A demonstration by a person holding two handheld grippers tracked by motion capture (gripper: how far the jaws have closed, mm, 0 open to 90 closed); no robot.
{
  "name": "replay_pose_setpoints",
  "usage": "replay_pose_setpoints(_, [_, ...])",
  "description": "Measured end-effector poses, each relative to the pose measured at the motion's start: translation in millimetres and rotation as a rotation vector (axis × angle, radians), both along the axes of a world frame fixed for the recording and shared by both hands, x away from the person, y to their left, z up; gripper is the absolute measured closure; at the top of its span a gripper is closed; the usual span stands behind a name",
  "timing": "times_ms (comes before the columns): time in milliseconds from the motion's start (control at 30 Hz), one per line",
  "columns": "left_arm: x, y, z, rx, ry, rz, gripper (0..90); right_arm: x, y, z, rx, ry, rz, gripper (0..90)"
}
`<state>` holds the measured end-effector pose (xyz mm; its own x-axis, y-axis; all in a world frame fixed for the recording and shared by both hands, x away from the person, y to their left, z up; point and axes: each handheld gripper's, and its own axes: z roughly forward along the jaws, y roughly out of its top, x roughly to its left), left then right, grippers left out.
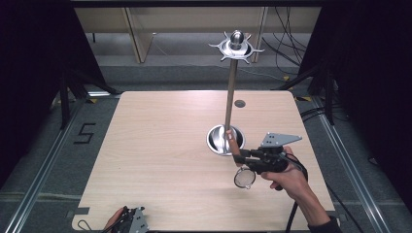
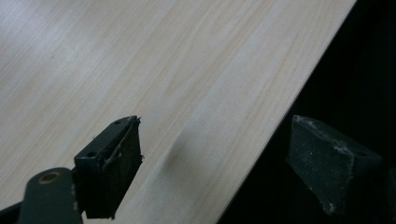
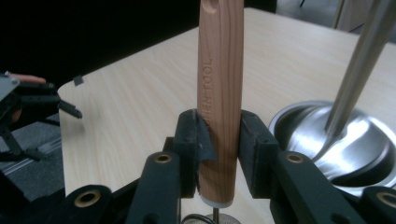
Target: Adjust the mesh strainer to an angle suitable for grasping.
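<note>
Tool [image 3: 218, 140] pads clamp a smooth round wooden handle [image 3: 219, 93] beside a shiny steel dish [image 3: 299, 126].

The high view looks down from above the person's side of the table [image 1: 160, 145] and faces forward across it, far enough back to take in the floor around it. The left gripper view sits very close to the tabletop [image 2: 154, 70], looking along it past one edge. The right gripper view looks level and close across the table [image 3: 135, 88] toward the shiny stand [image 3: 345, 135]. All three views share the table.
</note>
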<state>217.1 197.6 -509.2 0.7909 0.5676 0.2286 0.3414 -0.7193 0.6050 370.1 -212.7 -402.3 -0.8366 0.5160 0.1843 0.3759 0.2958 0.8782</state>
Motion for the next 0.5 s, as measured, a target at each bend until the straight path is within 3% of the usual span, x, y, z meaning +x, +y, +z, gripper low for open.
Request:
replay_pose_setpoints(100, [-0.3,0.2,0.6,0.014,-0.01,0.012,16.9,3.7,-2.0,10.5,0.02,-0.032,-0.008,71.5])
replay_pose_setpoints(167, [0.3,0.4,0.4,0.0,0.008,-0.005,16.8,6.6,-4.6,20.2,0.039,-0.055,-0.023,71.4])
replay_pose_setpoints(267, [-0.5,0.5,0.9,0.01,-0.005,0.011,16.9,6.9,-5.7,26.3,0.068,-0.039,-0.022,71.5])
replay_pose_setpoints(367, [0.2,0.3,0.7,0.011,0.003,-0.001,16.9,10.3,-7.7,34.7,0.089,-0.093,-0.026,71.4])
replay_pose_setpoints(400, [-0.5,0.5,1.0,0.012,-0.005,0.011,16.9,8.4,-8.4,37.6,0.086,-0.06,-0.032,71.4])
replay_pose_setpoints(433, [-0.5,0.4,1.0,0.013,-0.007,0.011,16.9,10.2,-8.7,39.9,0.104,-0.087,-0.036,71.5])
replay_pose_setpoints(500, [-0.4,0.5,1.2,0.016,-0.008,0.01,16.9,12.2,-9.9,44.2,0.114,-0.079,-0.022,71.4])
